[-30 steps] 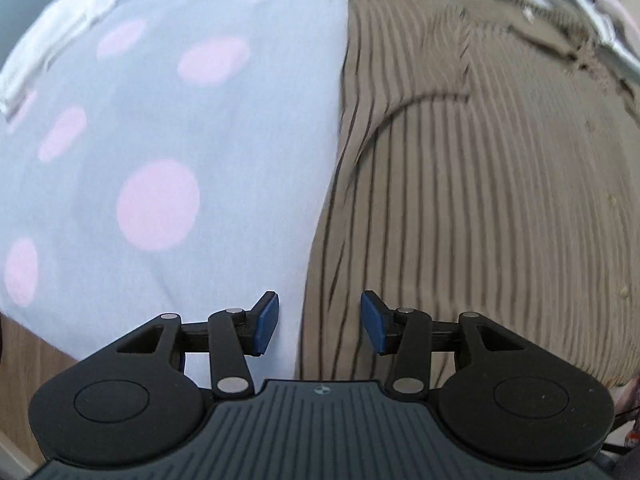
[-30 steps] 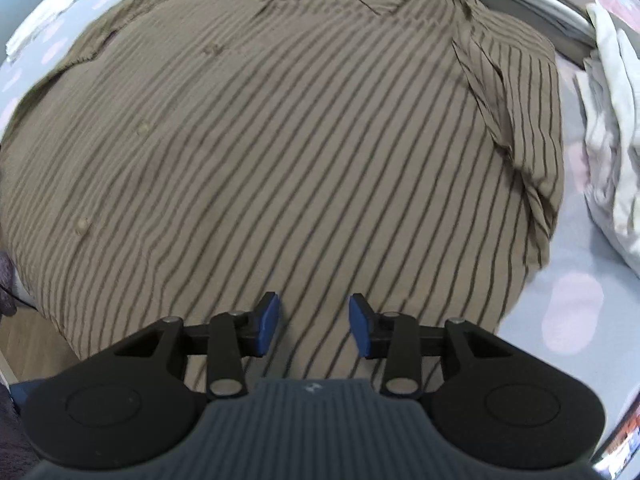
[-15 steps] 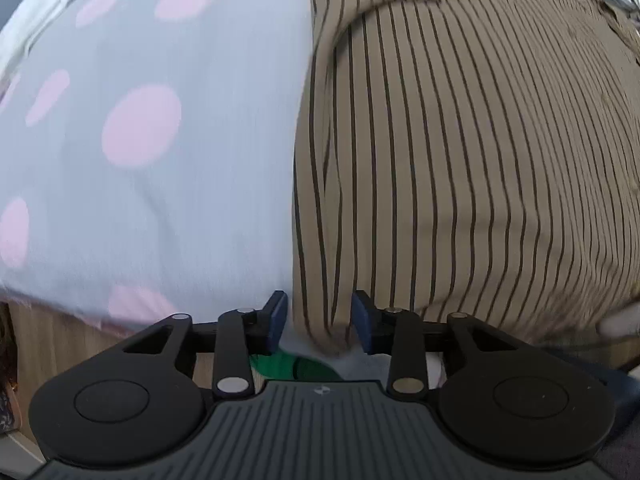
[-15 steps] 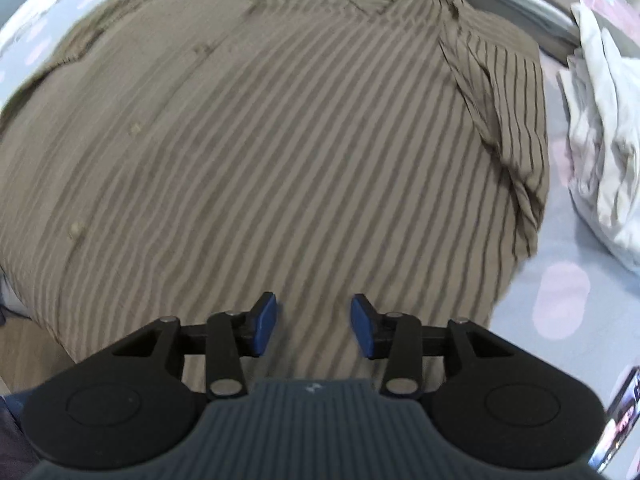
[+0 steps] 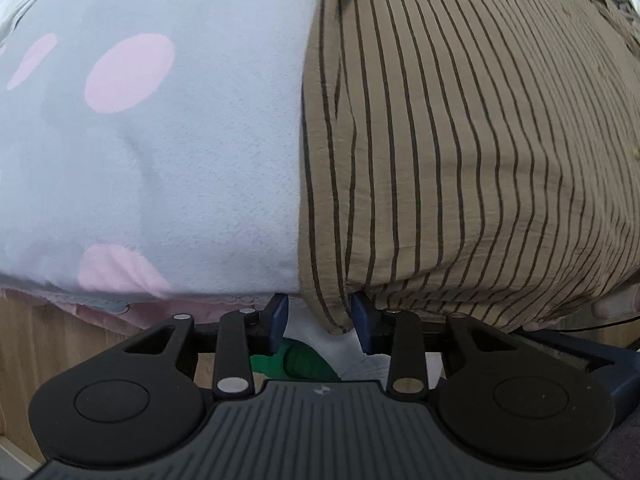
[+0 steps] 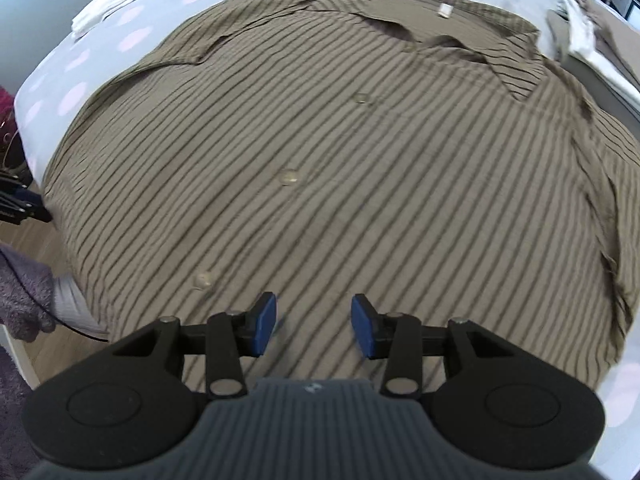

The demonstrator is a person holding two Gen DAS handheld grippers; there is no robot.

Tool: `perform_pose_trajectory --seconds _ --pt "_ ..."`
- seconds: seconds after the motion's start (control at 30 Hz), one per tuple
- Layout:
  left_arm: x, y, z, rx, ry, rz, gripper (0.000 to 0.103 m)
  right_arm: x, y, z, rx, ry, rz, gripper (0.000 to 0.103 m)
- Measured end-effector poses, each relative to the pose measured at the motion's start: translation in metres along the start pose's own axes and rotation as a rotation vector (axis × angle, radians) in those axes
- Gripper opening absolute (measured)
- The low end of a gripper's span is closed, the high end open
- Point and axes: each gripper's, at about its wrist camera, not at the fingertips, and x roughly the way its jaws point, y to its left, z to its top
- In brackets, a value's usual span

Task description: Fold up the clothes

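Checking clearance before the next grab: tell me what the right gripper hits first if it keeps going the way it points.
Most likely the shirt: the right gripper points down at its striped front, jaws open, nothing between.

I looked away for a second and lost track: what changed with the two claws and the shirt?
The left claw slid along the striped shirt to its bottom corner and narrowed around the hem. The right claw drifted over the shirt front, open and holding nothing. The shirt still lies flat on the dotted sheet.
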Motion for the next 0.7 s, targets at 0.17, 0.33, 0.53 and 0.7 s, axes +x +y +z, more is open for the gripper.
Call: perform_pose_trajectory --seconds 0.17,0.33,0.53,0.7 --pt "-0.007 -0.004 0.0 0.025 0.005 -0.032 0.004 0.001 0.001 -0.003 0.0 0.007 -0.006 0.045" --pt "-0.021 -0.005 -0.002 0.014 0.01 -0.036 0.002 0.002 0.0 -0.002 0.007 0.008 -0.007 0.045" --pt "-0.047 -0.008 -0.002 0.0 -0.007 -0.081 0.0 0.004 -0.001 -0.005 0.007 0.019 -0.016 0.045" --pt "-0.084 -0.025 0.007 0.06 -0.072 -0.142 0.0 -0.001 0.007 -0.001 0.012 0.0 0.024 0.045"
